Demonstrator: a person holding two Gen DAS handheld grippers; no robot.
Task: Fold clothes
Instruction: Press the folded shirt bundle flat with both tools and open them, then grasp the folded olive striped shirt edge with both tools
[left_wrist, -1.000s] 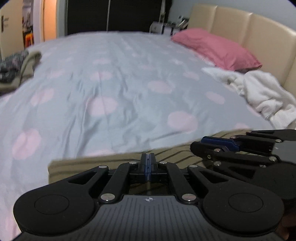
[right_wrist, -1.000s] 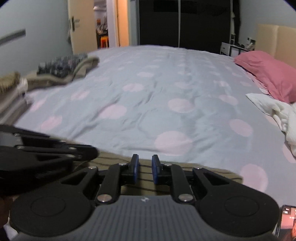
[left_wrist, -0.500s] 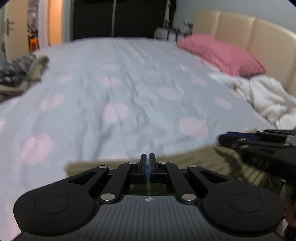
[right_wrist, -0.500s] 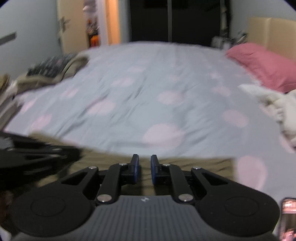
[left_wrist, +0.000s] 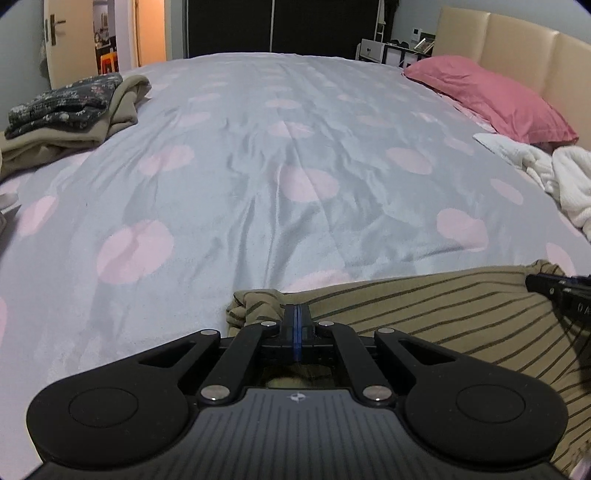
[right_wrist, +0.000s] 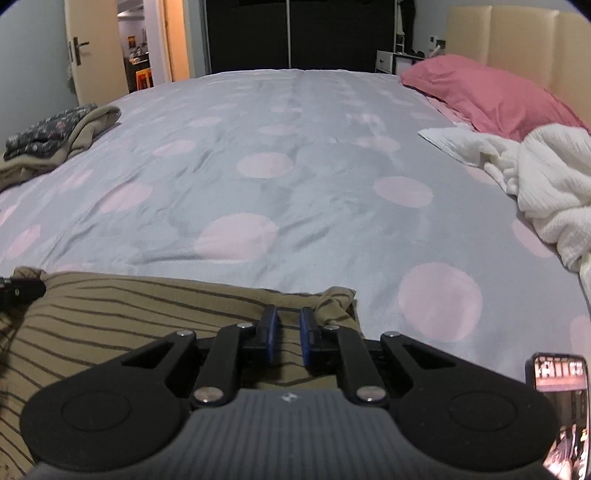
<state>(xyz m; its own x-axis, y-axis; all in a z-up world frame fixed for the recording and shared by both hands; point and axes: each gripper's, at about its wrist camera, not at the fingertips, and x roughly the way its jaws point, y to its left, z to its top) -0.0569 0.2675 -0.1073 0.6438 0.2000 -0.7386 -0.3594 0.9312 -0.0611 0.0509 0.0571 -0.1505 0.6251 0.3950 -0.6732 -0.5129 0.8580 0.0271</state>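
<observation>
An olive garment with dark stripes lies stretched across the near edge of the bed; it also shows in the right wrist view. My left gripper is shut on its left corner, where cloth bunches at the tips. My right gripper holds the right corner with cloth between its blue pads, which stand a small gap apart. The right gripper's tip shows at the far right of the left wrist view. The left gripper's tip shows at the left edge of the right wrist view.
The bed cover is grey with pink dots. A stack of folded clothes sits at the far left. A white knit garment and a pink pillow lie at the right. A phone shows at the lower right.
The two grippers have moved apart sideways, pulling the striped garment out wide between them. Both keep hold of their corners.
</observation>
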